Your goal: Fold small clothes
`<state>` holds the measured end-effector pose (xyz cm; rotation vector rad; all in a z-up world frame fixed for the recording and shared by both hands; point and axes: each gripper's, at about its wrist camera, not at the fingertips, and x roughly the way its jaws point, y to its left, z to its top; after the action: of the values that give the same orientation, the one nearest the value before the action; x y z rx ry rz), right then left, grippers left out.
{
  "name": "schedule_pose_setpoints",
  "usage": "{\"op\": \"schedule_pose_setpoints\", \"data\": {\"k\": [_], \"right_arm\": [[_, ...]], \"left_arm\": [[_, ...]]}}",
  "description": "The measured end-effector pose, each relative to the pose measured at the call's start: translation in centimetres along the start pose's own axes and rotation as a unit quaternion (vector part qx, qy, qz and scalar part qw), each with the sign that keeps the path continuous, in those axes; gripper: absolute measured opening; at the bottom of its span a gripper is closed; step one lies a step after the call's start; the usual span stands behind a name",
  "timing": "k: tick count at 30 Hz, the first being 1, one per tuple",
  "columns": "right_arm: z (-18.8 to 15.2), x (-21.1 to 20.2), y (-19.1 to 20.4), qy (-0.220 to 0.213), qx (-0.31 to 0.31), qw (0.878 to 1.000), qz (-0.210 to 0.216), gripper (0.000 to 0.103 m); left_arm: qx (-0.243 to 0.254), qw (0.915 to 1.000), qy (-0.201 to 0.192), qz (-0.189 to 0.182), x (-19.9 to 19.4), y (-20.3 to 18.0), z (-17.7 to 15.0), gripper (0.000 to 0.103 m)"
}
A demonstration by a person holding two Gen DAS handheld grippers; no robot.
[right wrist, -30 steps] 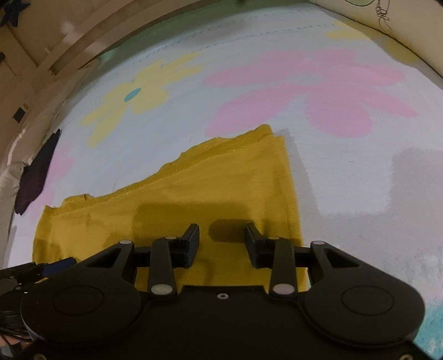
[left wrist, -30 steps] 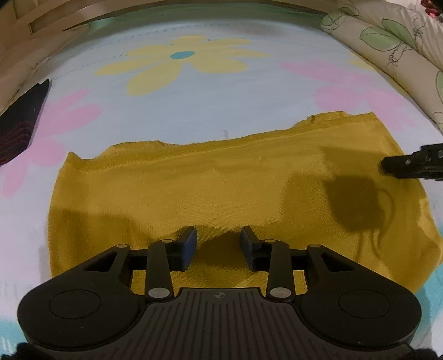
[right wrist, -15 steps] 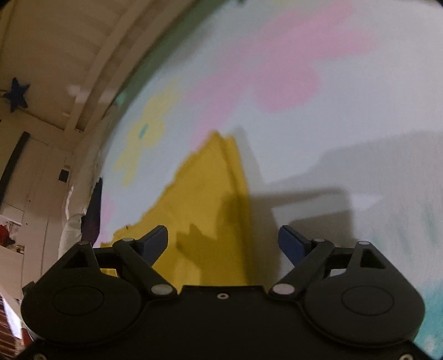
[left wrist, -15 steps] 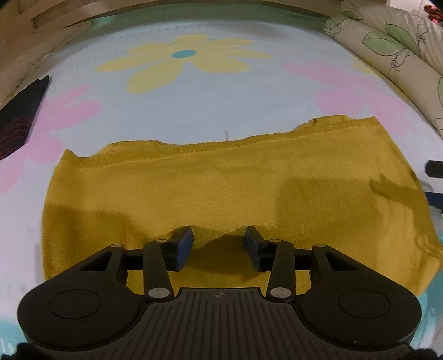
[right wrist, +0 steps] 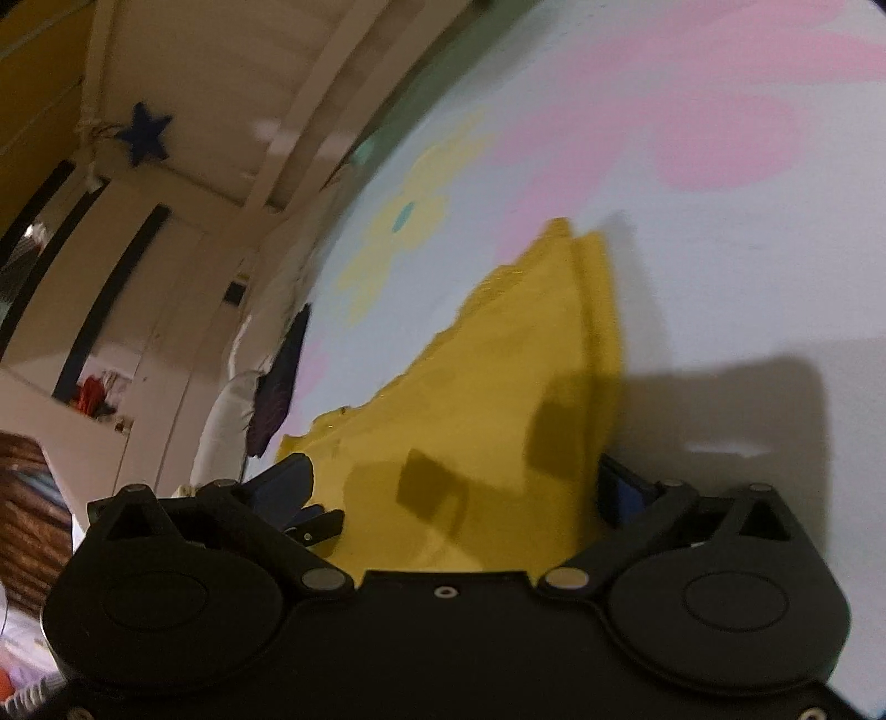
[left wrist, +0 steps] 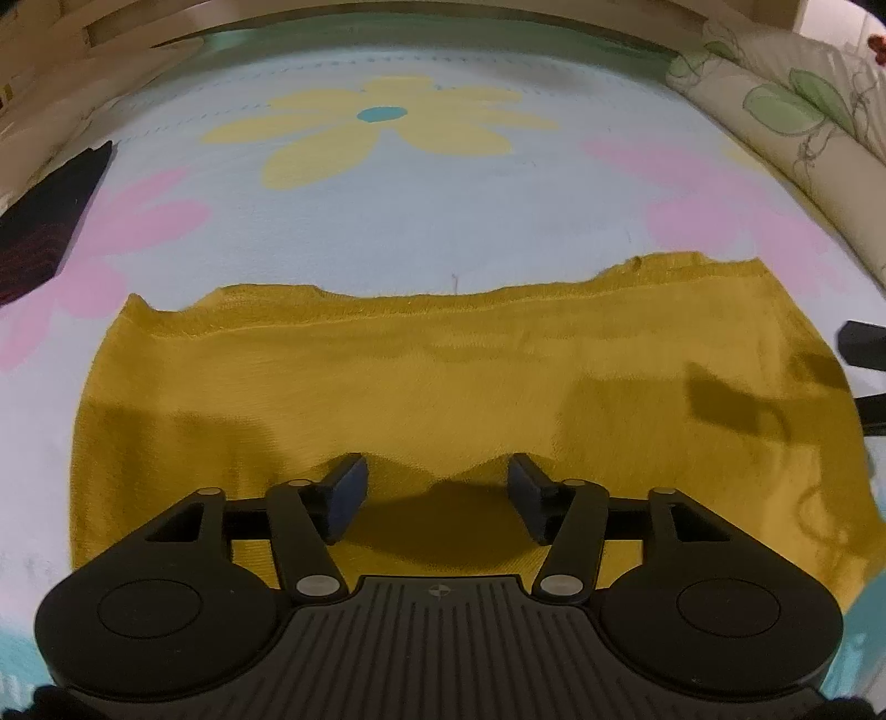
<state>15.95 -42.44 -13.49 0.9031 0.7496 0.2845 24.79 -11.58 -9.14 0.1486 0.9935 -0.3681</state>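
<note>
A mustard-yellow cloth point(left wrist: 443, 387) lies flat and folded on the flowered sheet point(left wrist: 443, 221). My left gripper point(left wrist: 437, 493) hovers over the cloth's near edge. Its jaws are opening and the pads press on nothing. In the right wrist view the same cloth point(right wrist: 487, 399) runs away toward the upper left. My right gripper point(right wrist: 454, 487) is low at the cloth's right end, rolled to one side. Its jaws are opening wide, with the cloth's end lying loose between the fingers. Its fingertips point(left wrist: 864, 343) also poke in at the right edge of the left wrist view.
A dark garment point(left wrist: 44, 221) lies at the sheet's left edge and also shows in the right wrist view point(right wrist: 277, 382). A leaf-printed quilt point(left wrist: 803, 127) is bunched along the right. A wooden bed frame point(left wrist: 111, 33) rims the far side.
Both pairs of jaws have spread apart and let the cloth lie. The right gripper has sunk and tilted, so its view now takes in the room wall. The left gripper has stayed put.
</note>
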Motion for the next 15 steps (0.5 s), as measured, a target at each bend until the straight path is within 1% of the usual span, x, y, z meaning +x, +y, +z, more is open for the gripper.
{"op": "schedule_pose_setpoints", "data": {"k": [2,4,6,8,9,12,14,15], "right_arm": [[-0.1,1.0,0.4,-0.001,-0.005,1.0,0.013,0.103],[-0.2,1.4,1.0,0.005,-0.027,1.0,0.001,0.103],[-0.1,1.2,1.0,0.013,-0.034,0.999,0.001,0.103],[0.2,1.0,0.6,0.019,-0.027,0.999,0.011,0.103],[0.3,0.8,0.4,0.023,-0.025,0.999,0.02,0.103],[0.2,0.7,0.1,0.03,-0.038,0.998,0.034,0.103],[-0.1,0.7,0.3,0.029,-0.051,0.998,0.032,0.103],[-0.3,0.7,0.5,0.028,-0.057,0.998,0.027,0.103]], "left_arm": [[-0.003,1.0,-0.002,-0.009,0.0,-0.1,-0.1,0.067],[0.002,1.0,0.001,-0.01,0.1,-0.4,-0.1,0.07],[0.008,0.9999,0.006,-0.008,0.2,-0.8,0.1,0.074],[0.011,0.9998,0.014,-0.004,0.1,-1.0,0.6,0.073],[0.009,0.9999,0.012,0.0,0.1,-1.1,1.0,0.072],[-0.004,0.9997,-0.01,0.022,0.5,-1.4,1.8,0.071],[0.004,0.9992,-0.008,0.039,1.4,-1.9,2.4,0.072],[0.006,0.9987,-0.016,0.049,1.7,-2.1,2.7,0.072]]}}
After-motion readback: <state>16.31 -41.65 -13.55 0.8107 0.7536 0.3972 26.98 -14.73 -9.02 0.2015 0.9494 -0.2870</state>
